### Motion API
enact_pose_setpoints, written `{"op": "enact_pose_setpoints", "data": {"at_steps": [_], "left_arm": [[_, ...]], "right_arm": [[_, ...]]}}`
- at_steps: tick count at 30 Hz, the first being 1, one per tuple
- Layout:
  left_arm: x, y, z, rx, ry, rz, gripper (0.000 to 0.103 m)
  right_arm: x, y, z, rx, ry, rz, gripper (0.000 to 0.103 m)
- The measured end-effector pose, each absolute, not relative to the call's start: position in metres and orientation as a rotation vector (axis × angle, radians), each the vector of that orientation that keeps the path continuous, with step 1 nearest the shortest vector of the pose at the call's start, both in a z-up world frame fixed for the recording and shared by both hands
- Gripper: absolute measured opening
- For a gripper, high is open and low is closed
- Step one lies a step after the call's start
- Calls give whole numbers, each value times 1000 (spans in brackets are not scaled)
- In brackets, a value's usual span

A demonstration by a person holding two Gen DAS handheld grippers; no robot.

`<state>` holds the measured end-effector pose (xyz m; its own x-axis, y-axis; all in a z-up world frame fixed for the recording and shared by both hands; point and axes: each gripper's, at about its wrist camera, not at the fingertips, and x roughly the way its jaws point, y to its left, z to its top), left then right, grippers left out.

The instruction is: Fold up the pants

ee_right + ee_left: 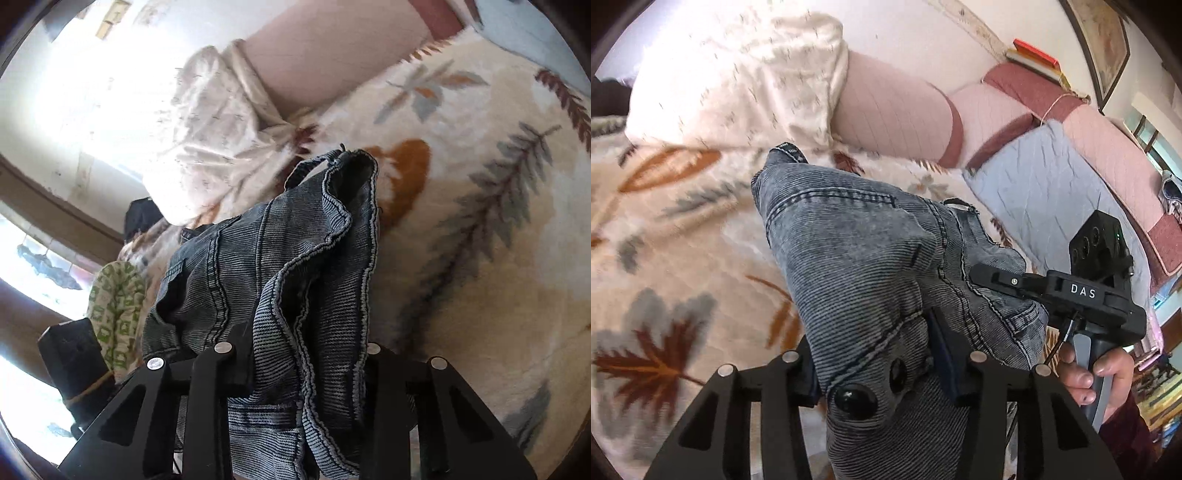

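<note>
Left wrist view
Left gripper (882, 373): clamped on the waistband of the pants (857, 258), near the dark button (855, 400); denim bunched between its fingers.
Pants: grey-blue washed jeans, raised off the leaf-print blanket (665, 258), the far end reaching toward the cream pillow (738, 81).
Right gripper (988, 277): seen from the side at right, its finger tips pressed into the denim by a pocket seam; a hand (1097, 373) holds its handle.
Surroundings: pink quilted bolster (894, 114), light blue quilt (1052, 184), books (1034, 59) by the wall.

Right wrist view
Right gripper (306, 369): clenched on a folded edge of the pants (258, 266), hemmed layers hanging between the fingers.
Pants: draped forward over the blanket (480, 184), one opening gaping at the top.
Surroundings: cream pillow (214, 147) behind; green-patterned cloth (118, 310) at left.
</note>
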<state>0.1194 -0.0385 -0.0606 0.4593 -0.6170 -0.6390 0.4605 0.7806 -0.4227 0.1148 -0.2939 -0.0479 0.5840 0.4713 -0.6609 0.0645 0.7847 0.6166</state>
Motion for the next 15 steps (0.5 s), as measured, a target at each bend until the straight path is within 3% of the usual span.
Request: {"op": "enact_pose_setpoints", "data": {"at_steps": [8,15], "left_arm": [[107,-8,-28,-115,731,-573,50],[124,-2,-43,-64,723,-467,50]], "right_arm": [[117,-254,-22,605,780,351,30],[131,-222,-29,522,739,381,30]]}}
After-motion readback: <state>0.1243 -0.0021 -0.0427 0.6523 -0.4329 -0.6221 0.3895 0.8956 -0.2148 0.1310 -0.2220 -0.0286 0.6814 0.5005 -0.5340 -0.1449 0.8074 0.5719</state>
